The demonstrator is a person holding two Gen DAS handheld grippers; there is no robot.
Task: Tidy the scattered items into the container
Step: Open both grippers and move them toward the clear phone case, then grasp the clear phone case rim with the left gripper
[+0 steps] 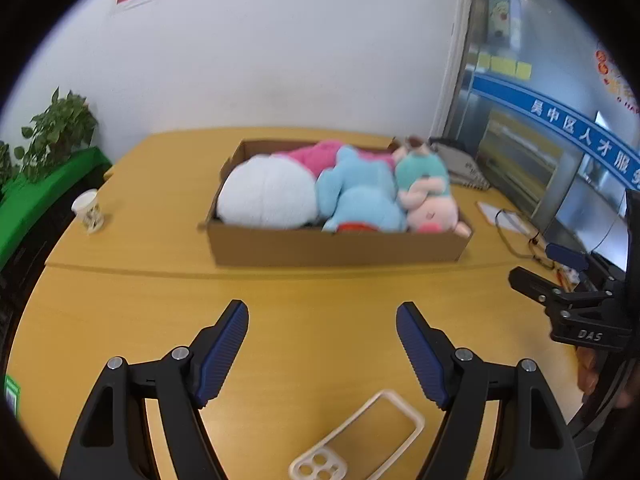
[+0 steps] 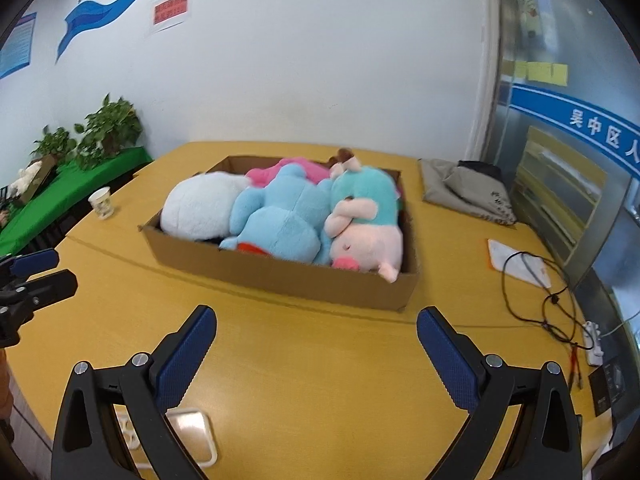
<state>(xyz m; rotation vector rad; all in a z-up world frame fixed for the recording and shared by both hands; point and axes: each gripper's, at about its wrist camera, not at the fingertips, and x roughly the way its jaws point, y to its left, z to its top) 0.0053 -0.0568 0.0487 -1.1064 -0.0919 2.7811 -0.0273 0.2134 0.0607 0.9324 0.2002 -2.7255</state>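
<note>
While both tools hover above the yellow table, the left gripper and right gripper stand spread, holding nothing. At frame centre, the cardboard box contains the plush toys. A phone case lies bottom centre.

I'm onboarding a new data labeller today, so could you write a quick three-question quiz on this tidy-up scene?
1. True or false: the left gripper is holding a toy.
2. Which sits farthest left in the cardboard box: A) white plush, B) blue plush, C) pig plush?
3. What pale item lies on the table beneath the left gripper?

Key: 1 false, its jaws are open and empty; 2 A; 3 a phone case.
</note>
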